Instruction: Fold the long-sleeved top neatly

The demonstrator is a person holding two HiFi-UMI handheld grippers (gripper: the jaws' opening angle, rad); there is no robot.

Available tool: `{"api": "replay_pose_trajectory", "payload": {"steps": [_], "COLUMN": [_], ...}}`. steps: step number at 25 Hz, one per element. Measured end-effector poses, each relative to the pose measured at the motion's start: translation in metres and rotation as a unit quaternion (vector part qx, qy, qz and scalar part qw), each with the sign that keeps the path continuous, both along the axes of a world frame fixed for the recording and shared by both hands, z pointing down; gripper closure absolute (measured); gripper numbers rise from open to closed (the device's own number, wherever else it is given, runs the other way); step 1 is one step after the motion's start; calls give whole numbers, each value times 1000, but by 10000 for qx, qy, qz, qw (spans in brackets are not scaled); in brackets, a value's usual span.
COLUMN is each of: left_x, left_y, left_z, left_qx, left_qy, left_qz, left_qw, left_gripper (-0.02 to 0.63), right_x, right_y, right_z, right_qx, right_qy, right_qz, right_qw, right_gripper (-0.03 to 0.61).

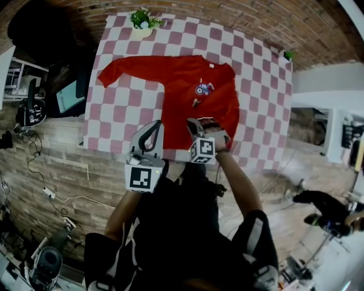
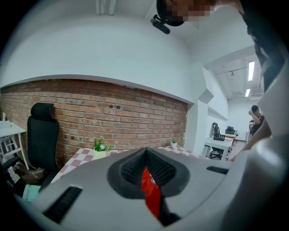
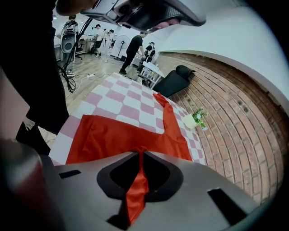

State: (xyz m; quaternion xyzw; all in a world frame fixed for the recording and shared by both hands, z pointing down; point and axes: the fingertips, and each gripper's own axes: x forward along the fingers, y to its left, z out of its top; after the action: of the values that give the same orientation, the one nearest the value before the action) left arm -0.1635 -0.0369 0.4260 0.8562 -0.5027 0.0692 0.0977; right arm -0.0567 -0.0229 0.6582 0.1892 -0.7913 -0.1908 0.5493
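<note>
- Nearest, the left gripper is clamping its jaws fully together on a thin fold of the red long-sleeved top, which is running up between the pads.
- Beside it, the right gripper is pinching another narrow strip of the same red cloth, its jaws all but closed on it.
- Both grippers are gripping the near hem at the near table edge.
- Beyond them, the top is lying spread on the pink-and-white checked tablecloth, with one sleeve stretching out to the left of the head view and a printed emblem showing on the chest.
- Farthest off, a white pot is holding a green plant at the table's far edge, against the brick wall.
</note>
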Motion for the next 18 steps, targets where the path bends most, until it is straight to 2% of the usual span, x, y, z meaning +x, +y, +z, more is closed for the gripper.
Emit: {"api": "replay_pose_trajectory", "payload": {"steps": [4, 7, 15, 18], "left_x": [-3, -3, -7, -8], "left_y": [-1, 1, 9, 11], "left_z": [7, 11, 23, 24], "left_qx": [-27, -87, -224, -210], "left_qy": [31, 100, 108, 101], "left_qz": [-18, -44, -14, 20], "left_qw": [10000, 9999, 9997, 9997], "left_gripper": [607, 607, 607, 607], "right_x": [-10, -15, -34, -37], "right_y": [14, 20, 37, 42], "right_z": [26, 40, 44, 34], "right_qx": [-203, -164, -391, -482], "right_qy": [137, 202, -60, -153], "right_qz": [-152, -209, -241, -214], "right_qw": [9996, 9994, 9989, 9985], "right_gripper": [549, 549, 548, 495]}}
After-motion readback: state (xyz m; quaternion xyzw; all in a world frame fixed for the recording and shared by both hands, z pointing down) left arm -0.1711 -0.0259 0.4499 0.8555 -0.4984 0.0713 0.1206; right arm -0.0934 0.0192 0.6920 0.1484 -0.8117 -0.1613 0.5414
